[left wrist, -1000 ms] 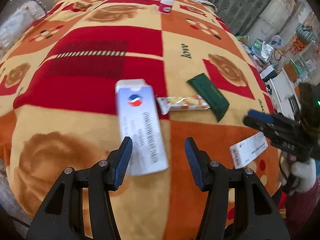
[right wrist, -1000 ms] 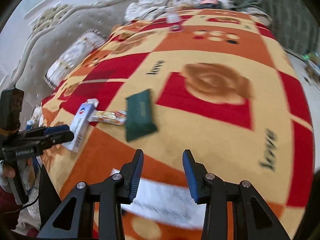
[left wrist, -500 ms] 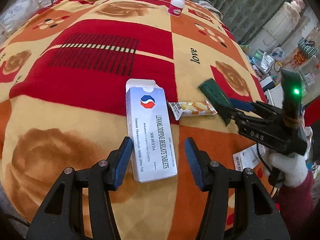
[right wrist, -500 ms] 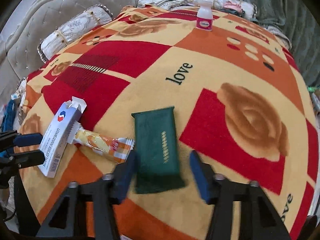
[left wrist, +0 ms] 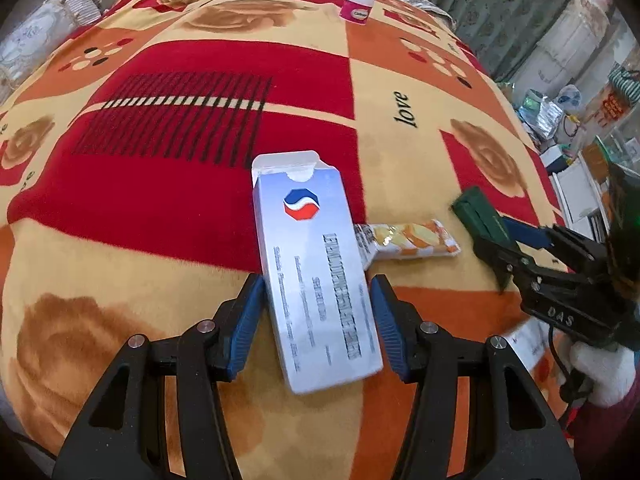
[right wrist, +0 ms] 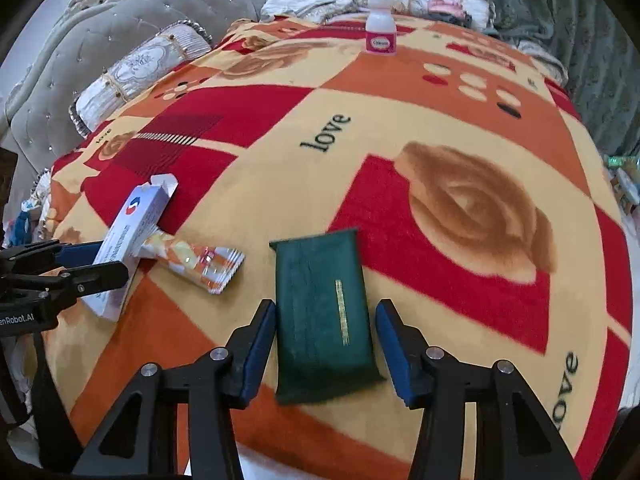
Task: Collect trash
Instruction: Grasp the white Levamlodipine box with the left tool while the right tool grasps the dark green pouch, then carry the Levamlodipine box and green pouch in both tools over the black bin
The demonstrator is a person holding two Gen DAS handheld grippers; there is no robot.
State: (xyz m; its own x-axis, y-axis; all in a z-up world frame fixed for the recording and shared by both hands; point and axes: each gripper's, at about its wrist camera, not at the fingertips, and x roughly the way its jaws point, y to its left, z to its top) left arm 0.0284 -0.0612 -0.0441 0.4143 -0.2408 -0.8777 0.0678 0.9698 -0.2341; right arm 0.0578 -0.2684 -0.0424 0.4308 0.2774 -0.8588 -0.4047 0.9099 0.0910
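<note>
A white and lavender tablet box (left wrist: 316,280) lies on the blanket with its far flap open. My left gripper (left wrist: 318,320) is open with one finger on each side of the box's near half. A dark green packet (right wrist: 324,316) lies flat, and my right gripper (right wrist: 326,344) is open around its near half. An orange snack wrapper (left wrist: 408,240) lies between the box and the green packet; it also shows in the right wrist view (right wrist: 196,258). A small white bottle with a pink label (right wrist: 380,34) stands upright at the far end of the bed.
The red, orange and yellow blanket (left wrist: 200,128) covers a bed. A white paper slip (left wrist: 532,340) lies by the near right edge. A grey tufted headboard (right wrist: 100,40) and a bolster pillow (right wrist: 140,72) are at the left. Cluttered shelves (left wrist: 580,112) stand beyond the right edge.
Both grippers have moved forward and down. The left now straddles the tablet box and the right now straddles the green packet, where a second ago it hovered over the paper slip.
</note>
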